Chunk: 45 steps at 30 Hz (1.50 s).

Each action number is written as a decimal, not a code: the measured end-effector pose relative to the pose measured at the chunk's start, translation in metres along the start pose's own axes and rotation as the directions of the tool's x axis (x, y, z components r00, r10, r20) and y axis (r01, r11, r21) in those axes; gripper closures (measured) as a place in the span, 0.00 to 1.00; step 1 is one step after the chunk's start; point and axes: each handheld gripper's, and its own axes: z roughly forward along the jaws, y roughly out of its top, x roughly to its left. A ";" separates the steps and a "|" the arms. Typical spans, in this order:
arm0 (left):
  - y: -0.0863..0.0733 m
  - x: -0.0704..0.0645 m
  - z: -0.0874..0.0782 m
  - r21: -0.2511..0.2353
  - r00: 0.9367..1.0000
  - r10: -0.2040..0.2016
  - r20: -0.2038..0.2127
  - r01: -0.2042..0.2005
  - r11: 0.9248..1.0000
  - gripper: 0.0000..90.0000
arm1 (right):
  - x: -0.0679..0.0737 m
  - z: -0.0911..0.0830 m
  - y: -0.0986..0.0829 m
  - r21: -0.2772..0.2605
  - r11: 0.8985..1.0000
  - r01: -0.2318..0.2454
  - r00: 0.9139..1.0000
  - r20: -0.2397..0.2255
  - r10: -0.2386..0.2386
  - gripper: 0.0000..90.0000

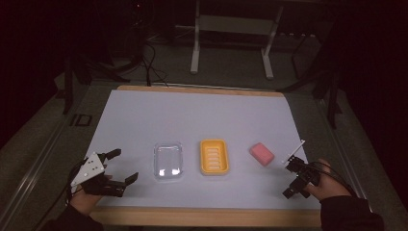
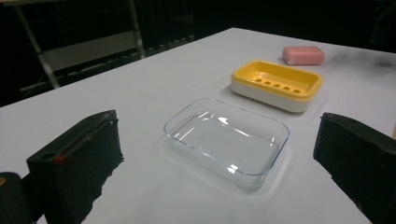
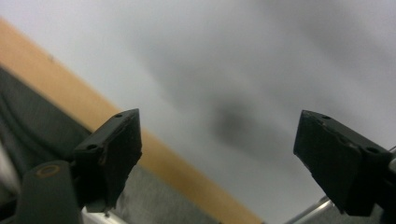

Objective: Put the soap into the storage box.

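Observation:
A clear plastic dish (image 1: 168, 161) (image 2: 226, 140), a yellow soap dish (image 1: 214, 156) (image 2: 276, 84) with drain slots, and a pink soap bar (image 1: 261, 154) (image 2: 303, 55) lie in a row on the white table top (image 1: 202, 115). My left gripper (image 1: 124, 166) (image 2: 219, 156) stands open at the near left, pointing at the clear dish, with nothing between its jaws. Near the front right, beside the soap bar, my right gripper (image 1: 289, 179) (image 3: 219, 149) is open and empty. It is tilted down over the table's near edge.
The table's wooden front edge (image 1: 202, 216) (image 3: 154, 154) runs just below both hands. A white desk frame (image 1: 231, 43) and cables lie on the dark floor beyond the far edge. Bare white surface stretches behind the three objects.

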 end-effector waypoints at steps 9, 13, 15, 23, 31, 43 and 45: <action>0.008 -0.010 0.011 0.011 0.998 0.026 0.056 -0.027 1.000 0.01 | -0.002 0.006 0.012 0.004 0.996 -0.086 0.996 0.019 0.086 0.18; 0.008 -0.009 0.017 0.033 0.997 0.038 0.066 -0.040 0.999 0.01 | -0.002 0.005 0.018 -0.013 0.995 -0.097 0.994 0.047 0.097 0.15; 0.009 -0.008 0.018 0.023 0.997 0.032 0.065 -0.033 0.999 0.01 | -0.001 0.005 0.020 -0.031 0.996 -0.085 0.995 0.058 0.087 0.14; 0.012 -0.009 0.027 0.022 0.996 0.036 0.077 -0.038 0.999 0.01 | 0.002 0.000 0.028 -0.121 0.991 -0.061 0.998 0.022 0.064 0.15; 0.012 -0.010 0.028 0.018 0.996 0.035 0.087 -0.037 0.999 0.01 | 0.000 -0.013 0.044 -0.241 0.970 -0.014 0.999 0.037 0.024 0.19; 0.011 -0.012 0.027 0.028 0.994 0.051 0.098 -0.054 0.998 0.01 | -0.003 -0.012 0.072 -0.313 0.947 0.067 0.997 0.045 -0.056 0.22; 0.011 -0.012 0.026 0.028 0.994 0.054 0.098 -0.057 0.998 0.01 | -0.006 -0.010 0.078 -0.310 0.947 0.078 0.997 0.047 -0.067 0.21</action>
